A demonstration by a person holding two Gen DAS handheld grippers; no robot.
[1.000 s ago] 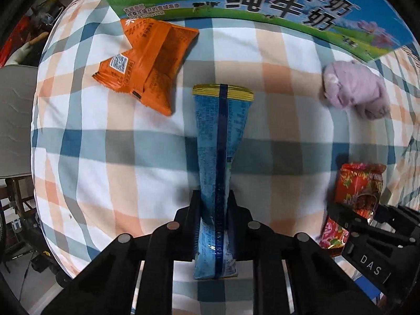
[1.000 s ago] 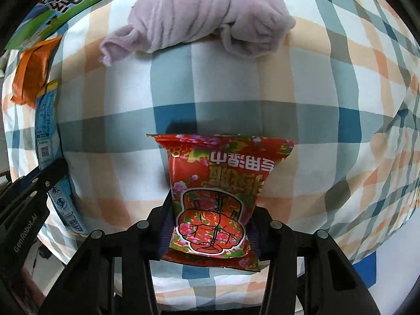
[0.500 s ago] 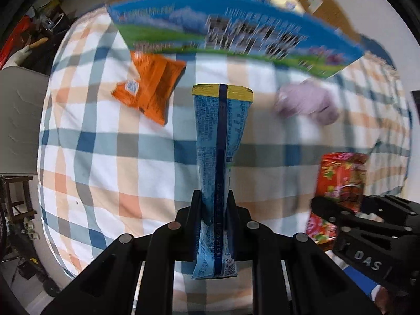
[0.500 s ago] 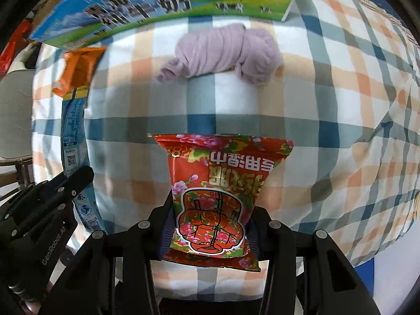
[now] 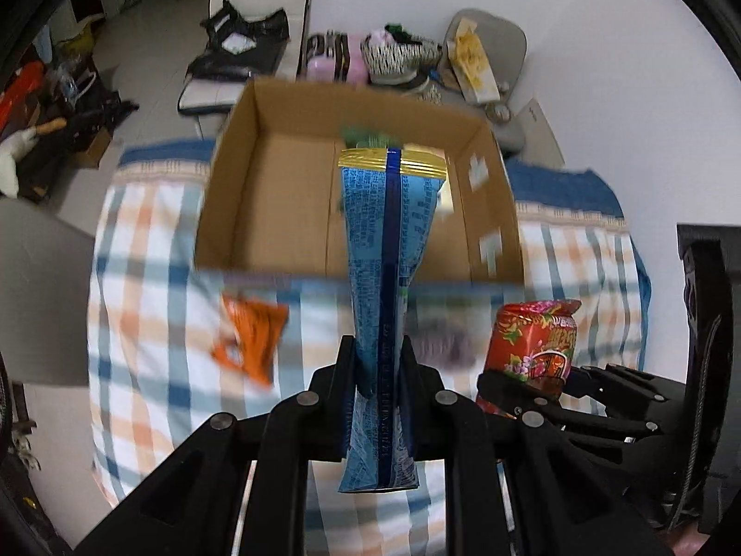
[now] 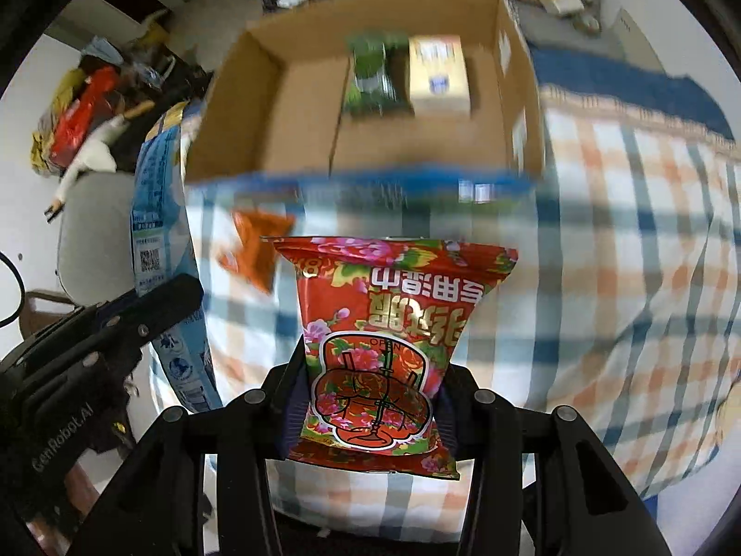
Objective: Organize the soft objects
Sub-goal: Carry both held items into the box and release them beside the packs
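Observation:
My left gripper (image 5: 379, 361) is shut on a long blue snack packet (image 5: 389, 250) and holds it high above the checked cloth, in front of an open cardboard box (image 5: 278, 194). My right gripper (image 6: 370, 389) is shut on a red flowered snack bag (image 6: 384, 324), also raised; it shows at the right of the left wrist view (image 5: 532, 347). An orange packet (image 5: 250, 338) lies on the cloth (image 5: 153, 324) below the box. A purple soft cloth (image 5: 444, 343) lies blurred beside the blue packet. The box (image 6: 296, 106) holds a green packet (image 6: 370, 74) and a yellow packet (image 6: 437, 74).
The checked cloth (image 6: 648, 255) covers a table. Beyond the box are a white chair (image 5: 250, 23) with dark clothes, bags and a grey chair (image 5: 491, 60) by the wall. Clutter lies on the floor at left (image 5: 41, 106).
Both grippers have risen with their packets and tilted up. The box's open inside now shows, and the orange packet and purple cloth have dropped low in view.

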